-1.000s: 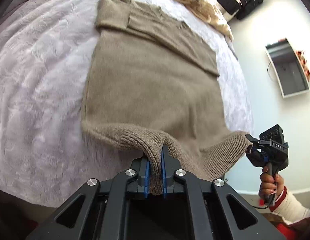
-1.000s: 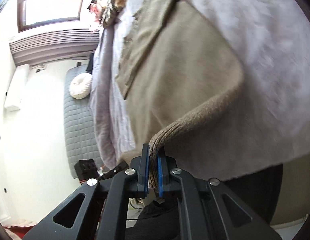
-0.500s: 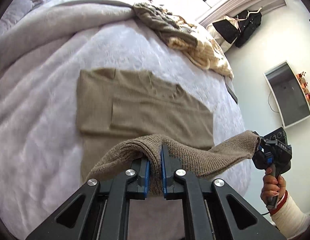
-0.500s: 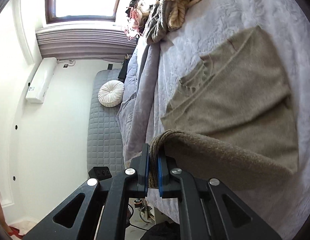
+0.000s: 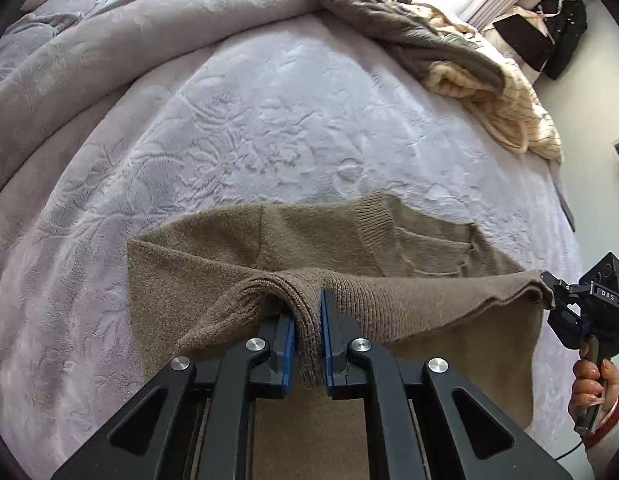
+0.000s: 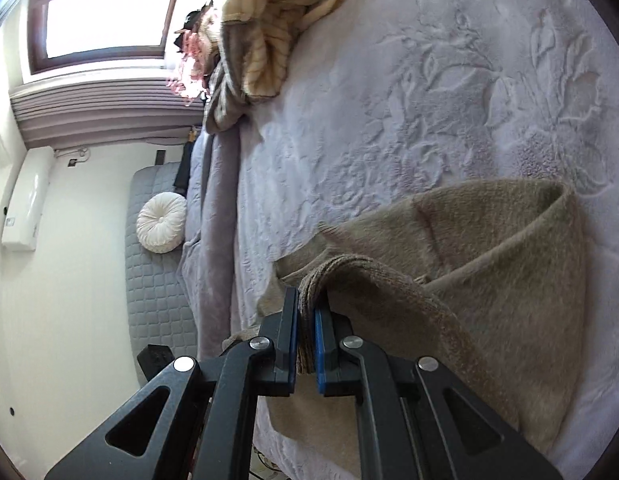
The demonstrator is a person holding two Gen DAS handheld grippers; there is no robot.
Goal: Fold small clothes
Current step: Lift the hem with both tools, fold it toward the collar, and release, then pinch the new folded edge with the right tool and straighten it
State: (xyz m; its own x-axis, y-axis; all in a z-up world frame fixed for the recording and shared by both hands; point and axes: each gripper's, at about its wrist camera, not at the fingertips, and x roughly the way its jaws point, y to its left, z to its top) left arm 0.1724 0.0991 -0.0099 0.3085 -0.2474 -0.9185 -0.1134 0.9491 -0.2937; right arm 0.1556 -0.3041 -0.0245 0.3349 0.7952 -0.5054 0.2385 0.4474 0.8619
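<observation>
A taupe knit sweater lies on the lilac bedspread, its ribbed hem lifted and carried over its upper part. My left gripper is shut on one corner of that hem, the fabric bunched between the blue pads. In the same view my right gripper holds the hem's other corner at the right edge, gripped by a person's hand. The right wrist view shows the right gripper shut on the ribbed edge of the sweater, which folds back over itself.
A heap of grey and cream clothes lies at the bed's far right, seen again at the top as the clothes heap. A grey quilt is bunched at the far left. Beyond the bed are a padded headboard with a round cushion and a window.
Both grippers have carried the sweater's hem away from the near bed edge toward its neckline. The lower half now lies doubled over the upper part, and more bare bedspread shows ahead.
</observation>
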